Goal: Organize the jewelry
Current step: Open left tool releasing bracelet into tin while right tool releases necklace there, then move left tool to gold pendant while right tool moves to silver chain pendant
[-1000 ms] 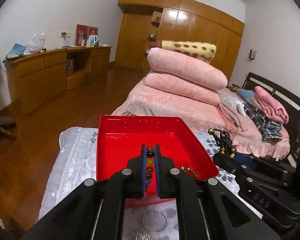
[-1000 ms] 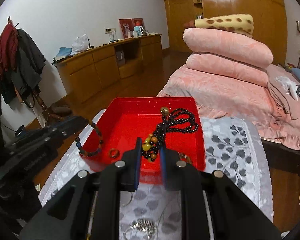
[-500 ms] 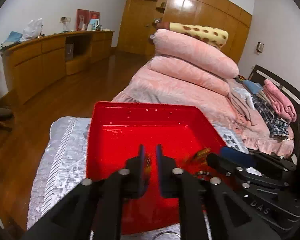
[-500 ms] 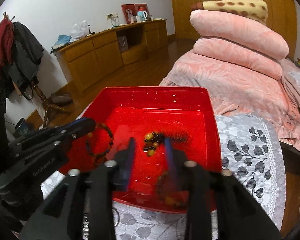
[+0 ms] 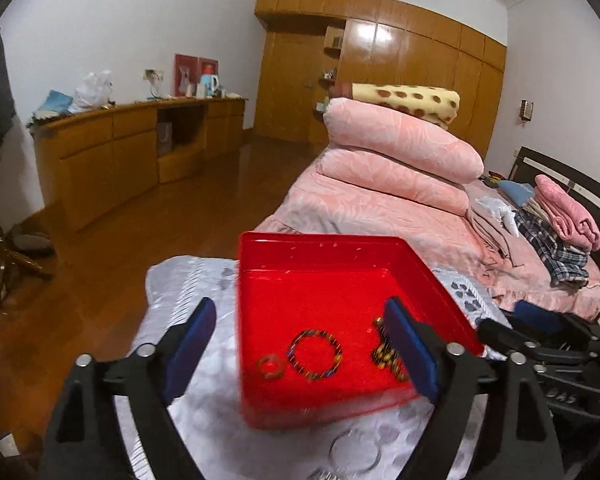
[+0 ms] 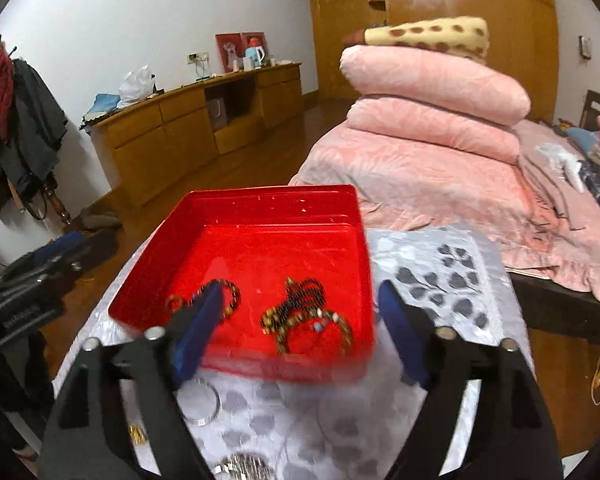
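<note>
Opening wide over the red tray (image 5: 324,256), left tool (image 5: 300,344) and right tool (image 6: 300,328) both gripping nothing, beaded bracelet (image 5: 315,355) and dark bead necklace (image 6: 304,308) lying inside, risking snagging strands or nudging the tray across the surface (image 6: 440,264); lettering on tools blurring beyond reading.

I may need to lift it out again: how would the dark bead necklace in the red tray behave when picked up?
The dark bead necklace lies bunched in the red tray, so probably floppy and dangling. Round beads may slip between pads. It touches a brown bead bracelet, so could snag it.
</note>
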`<state>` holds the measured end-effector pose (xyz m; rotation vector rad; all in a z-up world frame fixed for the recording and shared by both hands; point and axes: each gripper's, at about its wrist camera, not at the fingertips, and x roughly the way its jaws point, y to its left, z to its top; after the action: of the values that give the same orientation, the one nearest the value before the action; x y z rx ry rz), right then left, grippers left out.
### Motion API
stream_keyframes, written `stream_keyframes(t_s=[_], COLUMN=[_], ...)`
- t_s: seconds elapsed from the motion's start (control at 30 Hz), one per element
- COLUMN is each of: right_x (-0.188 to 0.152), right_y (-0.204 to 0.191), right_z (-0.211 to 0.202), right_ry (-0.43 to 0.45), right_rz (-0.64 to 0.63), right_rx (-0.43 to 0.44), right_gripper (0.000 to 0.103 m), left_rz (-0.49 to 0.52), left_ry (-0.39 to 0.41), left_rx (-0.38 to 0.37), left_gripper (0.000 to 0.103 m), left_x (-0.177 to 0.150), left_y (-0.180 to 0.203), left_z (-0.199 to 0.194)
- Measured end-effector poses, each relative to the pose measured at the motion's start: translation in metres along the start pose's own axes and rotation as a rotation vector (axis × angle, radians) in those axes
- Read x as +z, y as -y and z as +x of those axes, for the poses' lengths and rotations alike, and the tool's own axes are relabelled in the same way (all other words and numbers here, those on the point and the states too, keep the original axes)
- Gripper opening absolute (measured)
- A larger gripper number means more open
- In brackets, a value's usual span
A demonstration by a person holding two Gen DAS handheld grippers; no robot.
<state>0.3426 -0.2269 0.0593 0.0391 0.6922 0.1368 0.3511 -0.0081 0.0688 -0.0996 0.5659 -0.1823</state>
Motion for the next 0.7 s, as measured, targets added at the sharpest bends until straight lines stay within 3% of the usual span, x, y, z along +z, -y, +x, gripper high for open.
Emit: stream_keyframes(t_s=[0.2,0.43,0.7], right_x=[-0.045,-0.1,-0.141], right_y=[-0.003,-0.018,-0.029], right_z=[-0.036,-0.052,-0.054], right_ry=[-0.012,-0.097,-0.15], right_rz=[0.033,0.054,0.026], right_rx=[0.0,0.016,0.003], right_gripper=[0.096,0.096,0.096], left_rz=[-0.021,-0.024,-0.015], left_ry=[0.051,-0.043,-0.141], left_rx=[0.069,0.083,0.112], left_gripper=[0.095,0.096,0.096], left_x=[-0.036,-0.084,-0.128], left_y=[-0.012,-0.021,-0.024], left_z=[-0.046,-0.073,-0.075])
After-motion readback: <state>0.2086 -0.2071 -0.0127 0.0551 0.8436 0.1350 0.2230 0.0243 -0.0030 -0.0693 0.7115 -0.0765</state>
